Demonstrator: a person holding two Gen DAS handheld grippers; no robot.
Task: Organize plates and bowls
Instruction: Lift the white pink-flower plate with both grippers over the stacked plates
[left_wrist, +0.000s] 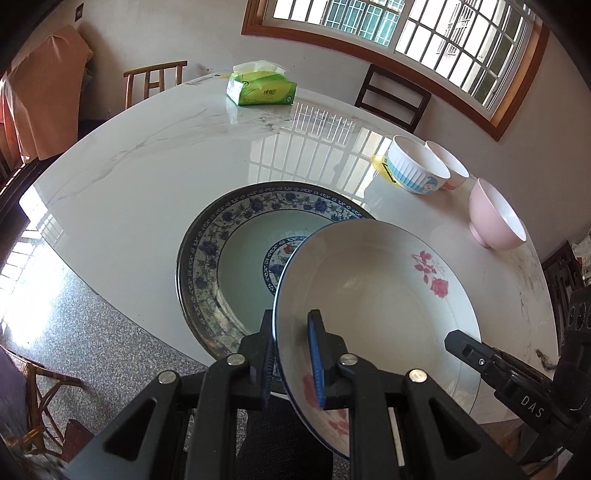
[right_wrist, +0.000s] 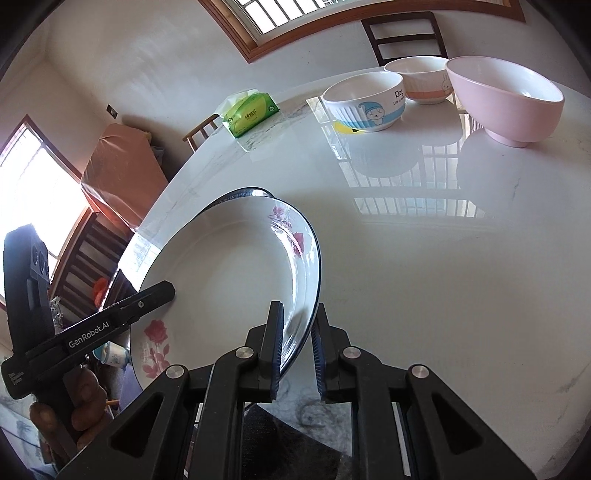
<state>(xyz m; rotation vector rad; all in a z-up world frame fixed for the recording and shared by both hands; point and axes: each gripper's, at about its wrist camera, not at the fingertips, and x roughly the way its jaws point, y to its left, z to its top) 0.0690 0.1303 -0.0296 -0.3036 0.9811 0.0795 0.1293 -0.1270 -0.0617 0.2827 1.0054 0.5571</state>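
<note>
The rose plate (left_wrist: 376, 291) is hanging tilted above the worktop (left_wrist: 147, 177), overlapping the blue plate (left_wrist: 229, 236) at its 4 o'clock edge. The left gripper (left_wrist: 293, 354) and right gripper (right_wrist: 297, 345) are both clamping its rim between their fingers. Three bowls (left_wrist: 417, 166) are sitting at 2 o'clock, a tissue pack (left_wrist: 260, 88) at 12.

Left gripper (left_wrist: 293, 360) clamps the near rim of a white rose-print plate (left_wrist: 376, 295), tilted over a blue floral plate (left_wrist: 236, 236) on the marble table (left_wrist: 147, 177), right gripper (left_wrist: 458, 341) at its right rim, three bowls far right.
</note>
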